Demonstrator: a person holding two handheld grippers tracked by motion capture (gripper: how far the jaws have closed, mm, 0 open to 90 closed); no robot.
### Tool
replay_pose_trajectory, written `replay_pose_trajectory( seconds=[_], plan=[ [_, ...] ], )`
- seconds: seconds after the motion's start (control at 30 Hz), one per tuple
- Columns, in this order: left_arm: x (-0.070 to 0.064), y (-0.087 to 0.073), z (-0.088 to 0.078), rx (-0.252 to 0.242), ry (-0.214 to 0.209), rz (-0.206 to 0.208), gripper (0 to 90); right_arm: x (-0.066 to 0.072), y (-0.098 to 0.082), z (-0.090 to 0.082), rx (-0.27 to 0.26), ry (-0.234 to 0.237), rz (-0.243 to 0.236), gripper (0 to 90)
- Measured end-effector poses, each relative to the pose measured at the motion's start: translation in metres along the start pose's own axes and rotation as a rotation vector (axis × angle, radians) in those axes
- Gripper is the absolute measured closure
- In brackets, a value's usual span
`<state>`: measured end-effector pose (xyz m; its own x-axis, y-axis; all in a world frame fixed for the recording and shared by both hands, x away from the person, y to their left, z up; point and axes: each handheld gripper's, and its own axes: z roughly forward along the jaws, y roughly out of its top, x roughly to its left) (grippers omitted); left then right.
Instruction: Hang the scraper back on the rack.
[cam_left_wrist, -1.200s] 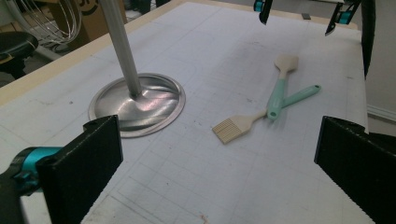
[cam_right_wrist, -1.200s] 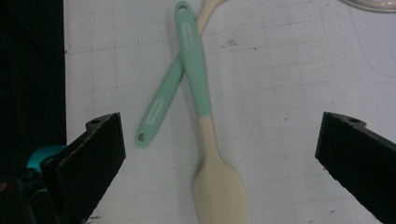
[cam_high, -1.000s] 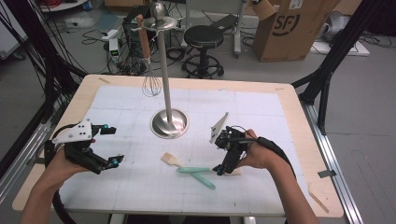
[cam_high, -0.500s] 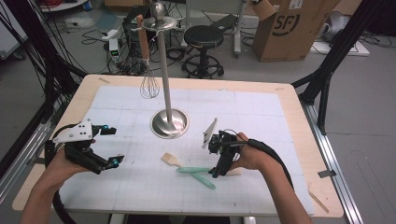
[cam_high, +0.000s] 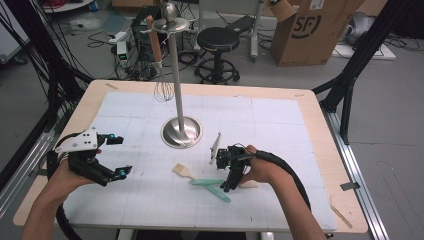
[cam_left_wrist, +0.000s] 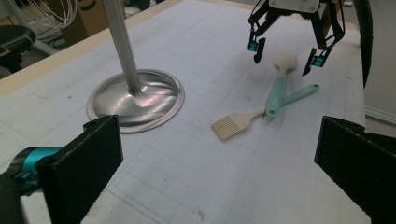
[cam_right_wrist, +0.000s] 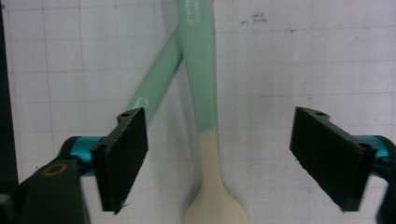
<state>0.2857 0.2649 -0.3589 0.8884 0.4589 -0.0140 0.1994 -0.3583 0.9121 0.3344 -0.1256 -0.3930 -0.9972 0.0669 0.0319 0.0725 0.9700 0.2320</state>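
Two utensils lie crossed on the white mat: a spoon-like spatula (cam_high: 206, 182) with a green handle and cream head, and a brush (cam_high: 183, 171) with cream bristles and a green handle. My right gripper (cam_high: 232, 173) points down over the spatula's cream end. Its jaws have just been closing and still stand apart on either side of the spatula neck (cam_right_wrist: 208, 140), without touching it. In the left gripper view, the right gripper (cam_left_wrist: 285, 57) straddles the spatula head (cam_left_wrist: 286, 60). My left gripper (cam_high: 120, 155) hovers open at the left, holding nothing.
A metal stand with a round base (cam_high: 181, 133) rises at mid-table, and a whisk (cam_high: 164, 90) hangs from its top. A cardboard box (cam_high: 312, 30) and a stool (cam_high: 217, 40) sit on the floor beyond the table's wooden rim (cam_high: 320, 125).
My right gripper has moved left and down over the spatula's cream end. The left gripper has stayed where it was.
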Motion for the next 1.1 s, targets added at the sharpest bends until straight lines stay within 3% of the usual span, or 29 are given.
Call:
replay_pose_trajectory(
  seconds=[0.13,0.6,0.87,1.1],
  plan=[
    [-0.001,0.000,0.002,0.007,0.000,0.002,1.7,0.003,0.002,0.005,0.036,-0.004,-0.016,27.7],
    [-0.001,0.000,0.002,0.008,0.000,0.002,1.6,0.004,0.006,0.010,0.054,0.005,-0.022,54.5],
    [-0.001,0.000,0.001,0.003,0.003,0.005,1.6,0.006,0.012,0.013,0.054,0.010,-0.035,63.5],
    [-0.001,0.000,0.001,-0.001,0.003,-0.001,1.6,0.006,0.019,0.019,0.093,0.030,-0.059,73.1]
  ],
)
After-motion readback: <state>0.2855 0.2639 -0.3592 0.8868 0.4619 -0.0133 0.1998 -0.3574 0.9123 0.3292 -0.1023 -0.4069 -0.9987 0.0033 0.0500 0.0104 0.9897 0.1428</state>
